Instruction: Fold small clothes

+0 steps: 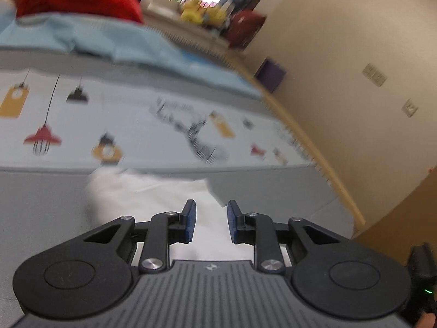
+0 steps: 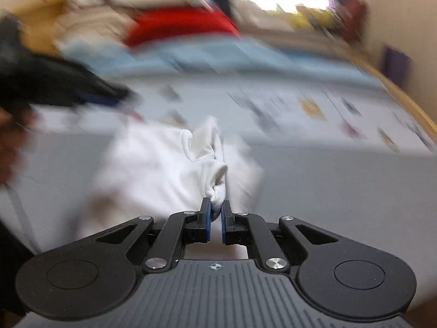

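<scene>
We saw the right gripper (image 2: 215, 213) pinching a bunched edge of the white garment (image 2: 164, 169) (blurred), while the left gripper (image 1: 210, 213) stood spread, holding nothing, above it.

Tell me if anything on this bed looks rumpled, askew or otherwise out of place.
The white garment lies bunched and twisted on the grey sheet, one end pinched up in the right tool. The left tool is open over it. Behind, a loose clothes pile with a red piece sits unfolded.
</scene>
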Available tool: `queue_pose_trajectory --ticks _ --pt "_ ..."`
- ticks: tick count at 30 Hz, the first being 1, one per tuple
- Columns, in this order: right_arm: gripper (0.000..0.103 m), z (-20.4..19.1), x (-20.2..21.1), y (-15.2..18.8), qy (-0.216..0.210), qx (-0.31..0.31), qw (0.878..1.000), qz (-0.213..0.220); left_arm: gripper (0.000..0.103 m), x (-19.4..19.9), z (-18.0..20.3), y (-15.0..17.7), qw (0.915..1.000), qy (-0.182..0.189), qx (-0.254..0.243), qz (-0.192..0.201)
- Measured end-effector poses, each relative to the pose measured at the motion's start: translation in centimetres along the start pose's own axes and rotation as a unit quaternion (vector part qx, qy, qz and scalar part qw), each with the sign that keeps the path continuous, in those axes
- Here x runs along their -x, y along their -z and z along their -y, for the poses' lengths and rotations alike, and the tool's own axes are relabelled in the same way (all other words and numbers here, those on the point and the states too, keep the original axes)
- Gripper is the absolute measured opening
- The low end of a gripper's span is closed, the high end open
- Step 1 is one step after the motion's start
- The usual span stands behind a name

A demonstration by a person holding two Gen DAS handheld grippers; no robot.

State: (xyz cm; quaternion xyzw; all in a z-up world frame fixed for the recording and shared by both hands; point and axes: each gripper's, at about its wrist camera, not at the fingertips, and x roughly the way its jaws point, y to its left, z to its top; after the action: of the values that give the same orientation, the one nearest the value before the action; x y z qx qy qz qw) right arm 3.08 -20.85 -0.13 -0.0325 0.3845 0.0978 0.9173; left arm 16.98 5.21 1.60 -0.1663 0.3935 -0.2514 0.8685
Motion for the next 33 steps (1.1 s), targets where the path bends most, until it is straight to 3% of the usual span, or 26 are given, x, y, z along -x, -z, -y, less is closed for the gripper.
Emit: queue_pose_trajectory --ticks 3,4,8,10,11,15,17,18,19,25,27,30,32,33 --pt "0.006 2.9 -3.1 2.0 -0.004 -0.067 0.992 -0.105 0.026 -1.1 -0.5 0.8 0.9983 -0.023 -0.025 -0.047" --pt "0.007 3.4 -3.6 2.4 -0.014 -0.086 0.989 -0.120 0.026 -1.3 -0.6 1.2 0.9970 -0.026 -0.035 -0.065" --pt "0.014 4.3 -3.5 1.6 -0.047 -0.144 0.984 -0.092 0.026 -1.8 -0.9 2.8 0.9898 -0.031 -0.084 -0.111" --pt "0.034 4.8 -3.7 1.2 -0.057 -0.173 0.981 -0.072 0.026 -1.9 -1.0 3.5 0.9860 -0.040 -0.102 -0.126" --pt "0.038 5.1 -3.8 0.9 -0.052 -0.180 0.980 -0.066 0.026 -2.0 -1.0 3.8 0.9841 -0.047 -0.108 -0.133" --pt "0.040 5.2 -6.0 0.5 -0.045 -0.197 0.975 -0.096 0.026 -2.5 -1.2 4.4 0.9795 -0.065 -0.119 -0.149" --pt "0.031 4.7 -6.4 0.5 -0.050 -0.195 0.973 -0.108 0.026 -2.7 -1.2 4.5 0.9780 -0.069 -0.122 -0.154" --pt "0.013 4.3 -6.3 0.4 -0.050 -0.184 0.976 -0.104 0.026 -2.8 -1.2 4.5 0.9776 -0.070 -0.124 -0.156" --pt "0.007 3.9 -6.0 0.3 -0.050 -0.171 0.979 -0.096 0.026 -2.7 -1.1 4.5 0.9773 -0.070 -0.125 -0.155" --pt "0.005 2.7 -0.5 -1.7 -0.066 -0.120 0.990 0.021 0.026 -2.5 -0.6 4.2 0.9784 -0.064 -0.127 -0.150" --pt "0.005 2.2 1.0 -1.9 -0.053 -0.087 0.994 0.037 0.026 -2.5 -0.5 4.2 0.9790 -0.054 -0.127 -0.150" --pt "0.005 2.3 -0.6 -1.0 -0.028 -0.078 0.996 -0.043 0.026 -3.1 -0.4 4.6 0.9746 -0.054 -0.135 -0.170" --pt "0.006 3.0 -3.0 0.0 -0.019 -0.102 0.987 -0.125 0.026 -3.8 -0.2 5.1 0.9688 -0.065 -0.146 -0.189" --pt "0.009 3.4 -3.4 0.1 -0.010 -0.112 0.985 -0.133 0.026 -4.1 -0.2 5.4 0.9659 -0.073 -0.152 -0.197"
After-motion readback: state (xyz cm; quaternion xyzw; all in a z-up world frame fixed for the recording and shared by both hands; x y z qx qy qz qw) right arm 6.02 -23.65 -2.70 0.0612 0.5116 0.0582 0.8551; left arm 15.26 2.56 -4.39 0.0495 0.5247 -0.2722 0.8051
